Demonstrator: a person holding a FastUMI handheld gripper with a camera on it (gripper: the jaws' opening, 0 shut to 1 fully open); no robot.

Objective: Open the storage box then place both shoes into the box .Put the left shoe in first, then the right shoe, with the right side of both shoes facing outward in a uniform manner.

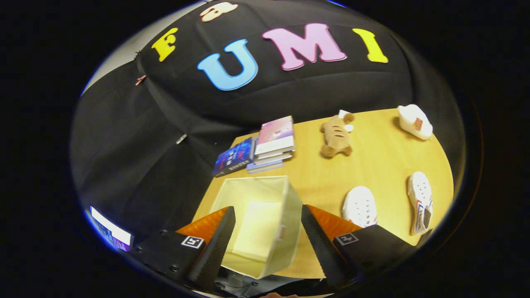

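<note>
A cream fabric storage box (290, 215) stands open on the wooden table, its empty inside showing between my fingers. My gripper (268, 223) hangs above it, open, with nothing held. Two white shoes lie to the right of the box. The nearer one (359, 205) sits just beyond my right finger (316, 236). The other (420, 200) lies farther right, near the table's edge, on its side with coloured stripes showing. My left finger (219, 236) is over the box's left wall.
A stack of books (273, 142) and a dark book (234, 157) lie beyond the box. A brown plush toy (336, 135) and a white object (415, 121) sit toward the table's (372, 165) far side.
</note>
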